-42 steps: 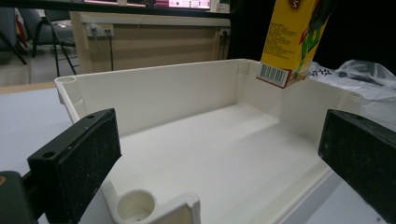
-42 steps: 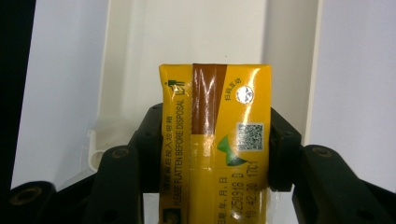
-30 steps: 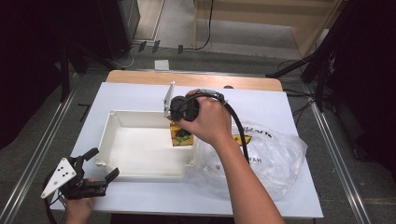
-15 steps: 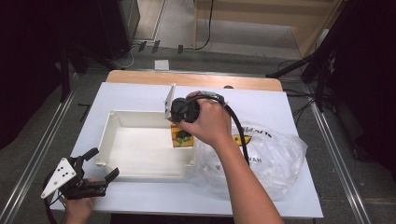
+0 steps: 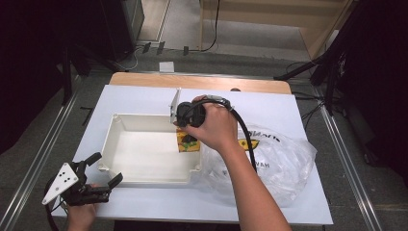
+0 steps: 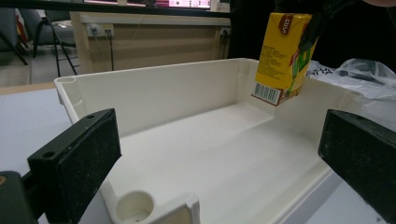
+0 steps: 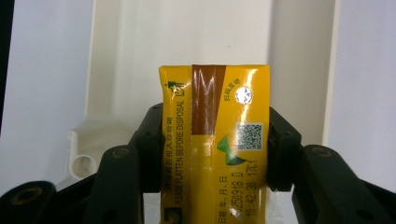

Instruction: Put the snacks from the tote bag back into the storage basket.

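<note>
- The right gripper (image 5: 188, 137) is in the middle of the high view, with a hand wrapped around it.
- Its two black jaws pinch a yellow juice box (image 7: 215, 144) from both sides. In the right gripper view the box stands in the lower middle of the frame, squeezed between the pads.
- The juice box has a brown stripe on top, a small silver dot and a square code on it.
- In the high view the juice box (image 5: 186, 142) is just left of the hand, over the right end of the white tray (image 5: 144, 166).
- In the left gripper view the juice box (image 6: 282, 53) hangs in the upper right of the frame. It is tilted and in the air above the tray's far corner, not touching the floor of the tray (image 6: 196, 84).
- The left gripper (image 5: 98, 179) is at the lower left of the high view, just beside the near left corner of the tray.
- Its jaws are spread wide apart with nothing between them. In the left gripper view one black pad is at the lower left and the other at the right edge, with the tray between them farther off.
- A clear plastic bag (image 5: 279, 163) with black letters lies on the white table (image 5: 144, 98), to the right of the tray and touching its right end.
- The person's right arm (image 5: 250, 197) comes up from the bottom of the high view and lies over the bag.
</note>
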`<state>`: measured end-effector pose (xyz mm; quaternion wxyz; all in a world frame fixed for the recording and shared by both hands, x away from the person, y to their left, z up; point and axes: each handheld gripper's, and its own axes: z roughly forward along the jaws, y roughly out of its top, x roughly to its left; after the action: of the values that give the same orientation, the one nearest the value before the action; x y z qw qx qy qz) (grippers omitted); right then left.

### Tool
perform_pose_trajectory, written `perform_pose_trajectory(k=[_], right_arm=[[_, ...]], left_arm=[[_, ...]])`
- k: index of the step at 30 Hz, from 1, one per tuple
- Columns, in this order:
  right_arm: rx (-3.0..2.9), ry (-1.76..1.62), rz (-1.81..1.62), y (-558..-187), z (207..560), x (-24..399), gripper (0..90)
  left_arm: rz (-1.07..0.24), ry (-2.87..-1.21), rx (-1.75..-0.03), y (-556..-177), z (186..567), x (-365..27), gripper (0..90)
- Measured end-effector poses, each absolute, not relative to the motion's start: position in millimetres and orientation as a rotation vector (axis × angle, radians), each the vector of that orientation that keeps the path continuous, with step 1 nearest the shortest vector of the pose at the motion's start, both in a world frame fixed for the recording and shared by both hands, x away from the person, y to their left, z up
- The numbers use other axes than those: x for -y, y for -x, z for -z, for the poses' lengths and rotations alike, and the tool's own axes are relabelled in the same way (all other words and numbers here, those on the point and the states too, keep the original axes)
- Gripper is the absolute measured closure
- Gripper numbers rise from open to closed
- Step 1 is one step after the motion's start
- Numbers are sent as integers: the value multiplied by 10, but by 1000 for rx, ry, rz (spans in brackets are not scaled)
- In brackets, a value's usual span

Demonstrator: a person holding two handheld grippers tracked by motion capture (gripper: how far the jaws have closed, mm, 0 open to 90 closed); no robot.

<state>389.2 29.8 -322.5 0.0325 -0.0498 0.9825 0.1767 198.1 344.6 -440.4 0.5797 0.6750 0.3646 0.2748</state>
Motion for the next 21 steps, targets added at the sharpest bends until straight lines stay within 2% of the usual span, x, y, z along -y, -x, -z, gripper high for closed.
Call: perform_pose_trajectory(k=[21], right_arm=[[-3026,130,-546,-3925,3323,-274,529]], left_arm=[[-643,-1580,-852,-1981,4404,-3447,0]])
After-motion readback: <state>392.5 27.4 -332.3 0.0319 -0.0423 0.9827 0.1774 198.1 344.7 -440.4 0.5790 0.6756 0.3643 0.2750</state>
